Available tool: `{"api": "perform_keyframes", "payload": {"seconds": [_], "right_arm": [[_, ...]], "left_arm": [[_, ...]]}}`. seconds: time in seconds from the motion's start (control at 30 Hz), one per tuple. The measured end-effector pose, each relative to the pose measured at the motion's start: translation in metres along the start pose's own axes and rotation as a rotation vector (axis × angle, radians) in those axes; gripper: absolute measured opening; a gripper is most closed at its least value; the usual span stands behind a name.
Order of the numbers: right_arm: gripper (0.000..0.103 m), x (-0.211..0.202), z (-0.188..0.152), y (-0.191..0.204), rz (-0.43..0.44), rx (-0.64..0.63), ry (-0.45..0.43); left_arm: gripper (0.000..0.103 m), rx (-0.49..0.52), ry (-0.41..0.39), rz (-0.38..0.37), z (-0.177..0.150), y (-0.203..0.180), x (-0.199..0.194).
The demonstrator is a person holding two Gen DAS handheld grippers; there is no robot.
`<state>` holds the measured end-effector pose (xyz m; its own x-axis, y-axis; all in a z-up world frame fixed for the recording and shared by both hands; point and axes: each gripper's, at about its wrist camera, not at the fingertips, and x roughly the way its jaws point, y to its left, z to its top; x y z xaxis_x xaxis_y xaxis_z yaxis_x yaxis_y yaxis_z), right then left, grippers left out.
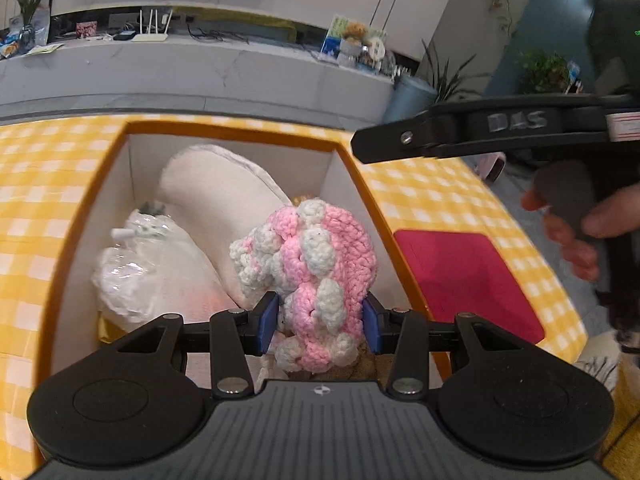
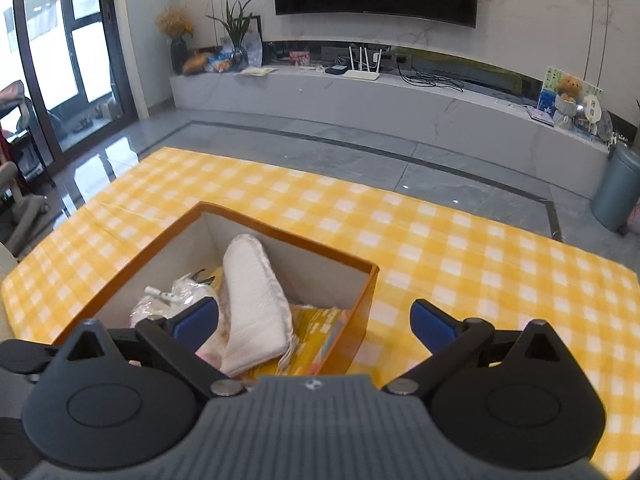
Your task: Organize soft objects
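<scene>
Left gripper (image 1: pixel 320 322) is clamping the knit toy (image 1: pixel 308 276) over the box (image 2: pixel 360 300); right gripper (image 2: pixel 316 324) is gaping, empty. Pouch (image 2: pixel 252 304) and bag (image 1: pixel 152 268) are lying inside already; toy's release is pending.

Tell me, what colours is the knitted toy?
Pink and white crochet toy, clearest in the left wrist view.

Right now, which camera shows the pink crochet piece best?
The left wrist view: the crochet piece fills the centre, held between the left claw pads over the box. In the right wrist view only a pink sliver shows behind the claw's left finger.
</scene>
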<state>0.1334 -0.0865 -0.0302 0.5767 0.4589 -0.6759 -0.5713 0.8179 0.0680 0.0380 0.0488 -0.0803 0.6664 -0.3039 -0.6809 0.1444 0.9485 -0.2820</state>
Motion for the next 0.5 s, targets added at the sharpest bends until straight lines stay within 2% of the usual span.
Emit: {"api": "perform_keyframes", "payload": {"seconds": [0.07,0.17,0.23,0.3,0.4,0.5], "right_arm": [[0.1,-0.001,-0.006,-0.001,0.002,0.0,-0.002],[0.1,-0.001,-0.011,-0.002,-0.004,0.003,0.002],[0.1,-0.003,-0.013,-0.005,-0.01,0.016,-0.004],[0.1,-0.01,-0.017,-0.008,-0.019,0.036,-0.02],[0.1,-0.018,-0.022,-0.011,-0.035,0.053,-0.049],[0.1,-0.029,-0.027,-0.013,-0.052,0.076,-0.076]], "left_arm": [[0.05,0.012,0.016,0.04,0.0,-0.002,0.008],[0.061,0.044,0.03,0.113,-0.001,-0.006,0.016],[0.079,0.07,0.013,0.164,-0.004,-0.009,0.012],[0.089,0.091,-0.02,0.188,-0.005,-0.011,0.006],[0.093,0.145,-0.118,0.197,-0.004,-0.023,-0.008],[0.099,0.248,-0.2,0.264,-0.004,-0.04,-0.019]]}}
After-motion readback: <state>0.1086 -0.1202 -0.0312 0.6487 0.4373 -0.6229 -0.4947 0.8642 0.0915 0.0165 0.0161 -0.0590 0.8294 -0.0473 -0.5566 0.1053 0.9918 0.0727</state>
